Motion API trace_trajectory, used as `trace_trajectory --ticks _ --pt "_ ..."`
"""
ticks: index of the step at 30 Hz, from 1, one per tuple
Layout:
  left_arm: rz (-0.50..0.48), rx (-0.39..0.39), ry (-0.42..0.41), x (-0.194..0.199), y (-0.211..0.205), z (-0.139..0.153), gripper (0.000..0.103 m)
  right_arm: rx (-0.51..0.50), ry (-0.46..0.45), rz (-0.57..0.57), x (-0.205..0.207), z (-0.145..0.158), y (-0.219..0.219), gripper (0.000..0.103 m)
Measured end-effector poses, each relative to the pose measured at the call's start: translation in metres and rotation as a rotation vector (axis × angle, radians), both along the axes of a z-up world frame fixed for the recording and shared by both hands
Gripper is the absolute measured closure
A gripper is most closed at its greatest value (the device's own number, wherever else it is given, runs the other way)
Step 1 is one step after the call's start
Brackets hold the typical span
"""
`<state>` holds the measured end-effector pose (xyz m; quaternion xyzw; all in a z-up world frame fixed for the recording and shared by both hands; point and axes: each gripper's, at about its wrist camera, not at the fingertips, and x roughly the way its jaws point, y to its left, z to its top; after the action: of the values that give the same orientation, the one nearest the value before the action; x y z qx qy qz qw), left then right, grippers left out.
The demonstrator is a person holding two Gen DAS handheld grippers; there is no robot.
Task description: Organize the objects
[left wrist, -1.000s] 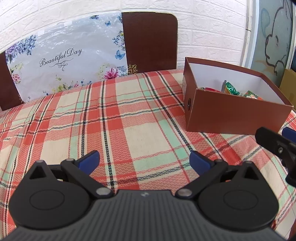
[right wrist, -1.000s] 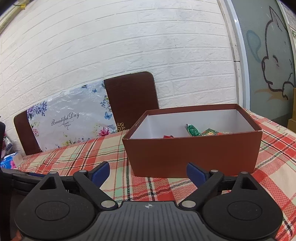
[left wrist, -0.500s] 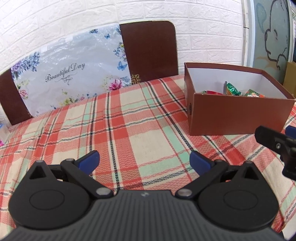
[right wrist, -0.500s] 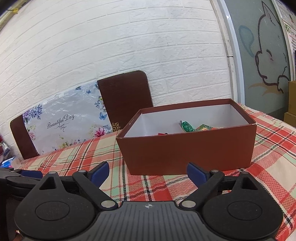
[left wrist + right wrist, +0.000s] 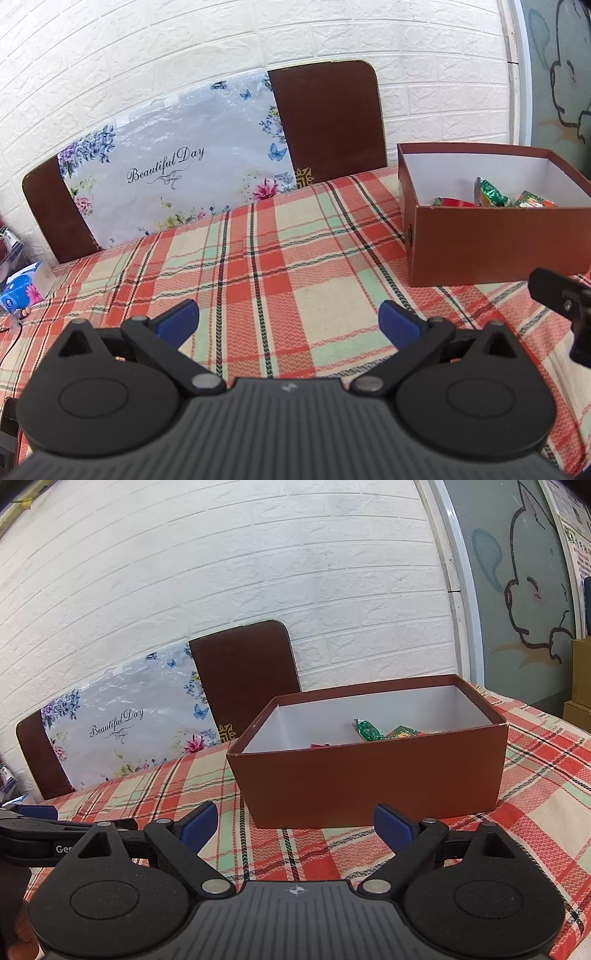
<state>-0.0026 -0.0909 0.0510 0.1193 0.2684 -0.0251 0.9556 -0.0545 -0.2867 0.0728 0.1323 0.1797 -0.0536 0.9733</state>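
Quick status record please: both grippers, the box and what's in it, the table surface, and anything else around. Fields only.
left gripper: open, holding nothing, over the cloth
right gripper: open, holding nothing, facing the box's near wall
box: brown, lid off, white inside, upright on the cloth
box contents: a few snack packets, green and red wrappers; exact count unclear
tablecloth: red, green and cream plaid; no loose items seen on it
chairs: two brown backs behind the table, floral plastic sheet draped across them
far left edge: blue tissue pack
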Motion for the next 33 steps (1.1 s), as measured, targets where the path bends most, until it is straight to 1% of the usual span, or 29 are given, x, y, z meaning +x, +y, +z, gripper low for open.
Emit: trace_trajectory --ticks 7,15,19,33 --pt "-0.044 -0.015 0.043 -0.002 -0.004 -0.003 0.0 0.004 -0.001 -0.013 0.0 0.0 -0.002 0.012" --pt "-0.067 -0.005 0.056 -0.006 -0.008 -0.005 0.0 0.008 -0.001 -0.021 0.0 -0.001 -0.005 0.012" --pt "-0.085 -0.019 0.064 -0.007 -0.009 -0.006 0.0 0.01 0.003 -0.022 0.0 -0.002 -0.005 0.012" --pt "-0.106 -0.019 0.115 -0.006 -0.012 -0.012 0.0 0.016 0.011 -0.027 0.001 -0.005 -0.01 0.012"
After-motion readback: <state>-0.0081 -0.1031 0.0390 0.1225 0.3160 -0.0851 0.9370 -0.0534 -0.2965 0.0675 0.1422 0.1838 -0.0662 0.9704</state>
